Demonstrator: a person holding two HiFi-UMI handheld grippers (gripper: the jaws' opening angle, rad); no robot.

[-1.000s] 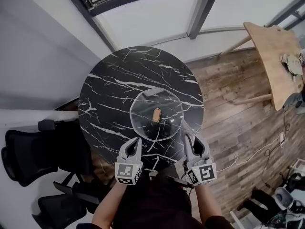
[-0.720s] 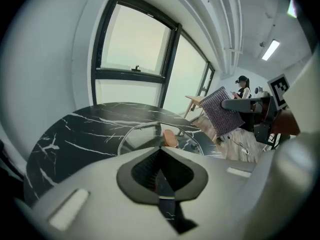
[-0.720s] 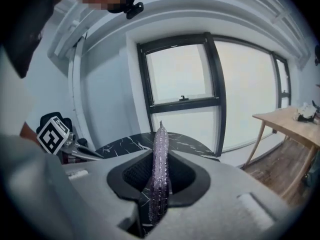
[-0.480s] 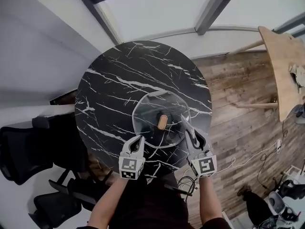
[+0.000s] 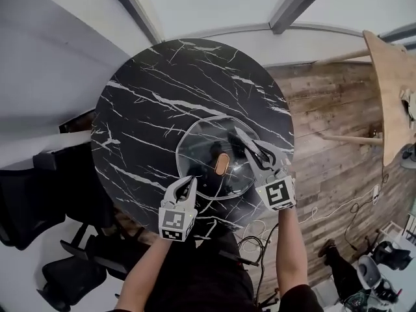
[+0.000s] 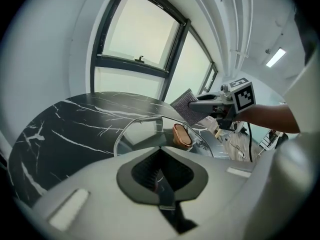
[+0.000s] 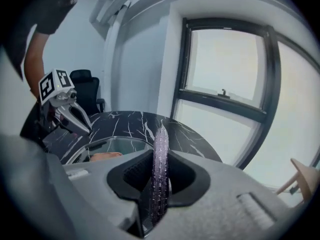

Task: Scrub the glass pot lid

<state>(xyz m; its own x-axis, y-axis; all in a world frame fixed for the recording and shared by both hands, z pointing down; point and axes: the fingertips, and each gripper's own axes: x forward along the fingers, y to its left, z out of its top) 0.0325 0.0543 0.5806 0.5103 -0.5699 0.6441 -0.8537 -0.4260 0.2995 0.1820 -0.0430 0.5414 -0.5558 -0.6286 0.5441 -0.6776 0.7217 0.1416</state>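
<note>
The glass pot lid (image 5: 205, 145) lies flat on the round black marble bench (image 5: 143, 109), on the half nearer the person, with its brown knob (image 5: 222, 164) facing up at its middle. The right gripper (image 5: 252, 151) reaches in over the lid from its right side. Its jaws are clamped on a thin grey scrubbing pad (image 6: 186, 106), which that gripper's own view shows edge-on and standing upright between them. From the left gripper view the pad hangs above the glass just beyond the knob, with its lower corner close to the knob but apparently clear of the surface. The left gripper (image 5: 186, 186) sits at the lid's near rim on the person's side. Its jaws are drawn together with nothing between them, and it is hard to say whether their tips press on the rim or merely hover next to it. This reads as the approach to scrubbing: the pad is gripped and positioned over the lid, but not yet laid against it. The next move likely calls for tilting the right gripper so that the pad's broad face, rather than its edge, meets the glass, then lowering it and rubbing around the knob. Smooth glass on polished stone will probably slide, so the left jaws should brace the rim firmly before any pressure goes on.
</note>
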